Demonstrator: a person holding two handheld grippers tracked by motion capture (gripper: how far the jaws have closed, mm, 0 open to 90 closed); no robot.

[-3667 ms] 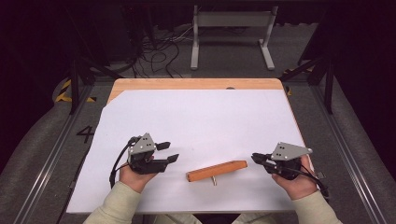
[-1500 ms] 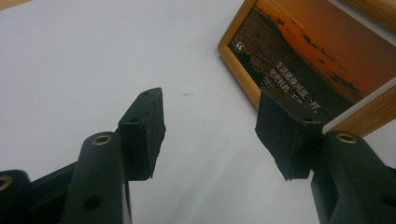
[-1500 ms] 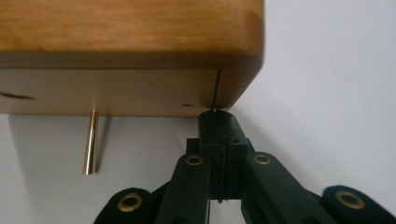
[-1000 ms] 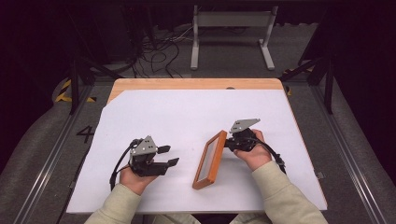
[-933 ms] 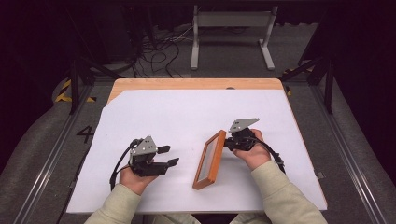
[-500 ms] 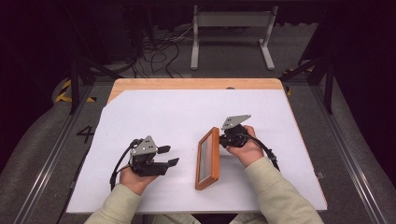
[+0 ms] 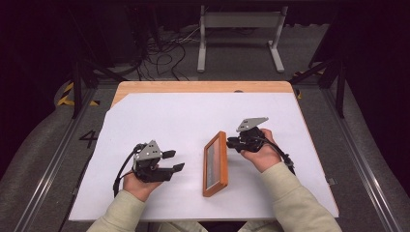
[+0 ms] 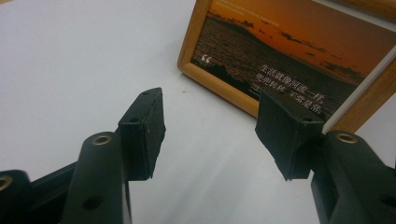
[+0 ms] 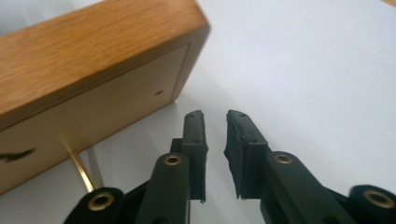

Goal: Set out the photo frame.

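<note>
My right gripper [image 7: 232, 143] sits at the upper right edge of the wooden picture frame [image 7: 215, 164], just beside its far end in the middle of the high view. Its jaws have just been opening a little, and in the right gripper view they stand a narrow gap apart with nothing between them; the frame's plain back [image 9: 84, 107] and a thin brass stand rod [image 9: 80, 171] lie to the left of them. So the frame lies to the left of my right gripper, and this hand is the nearer one.

The frame stands on the white table [image 7: 159, 116], leaning back on its stand, with its long axis running from the lower middle of the high view up toward the centre.

My left gripper [image 7: 175, 162] rests at lower left, well apart from the frame, jaws wide and empty, pointing at its face. In the left gripper view that face [image 8: 299, 51] shows an orange sunset over dark water with small white lettering, bordered in light oak.
</note>
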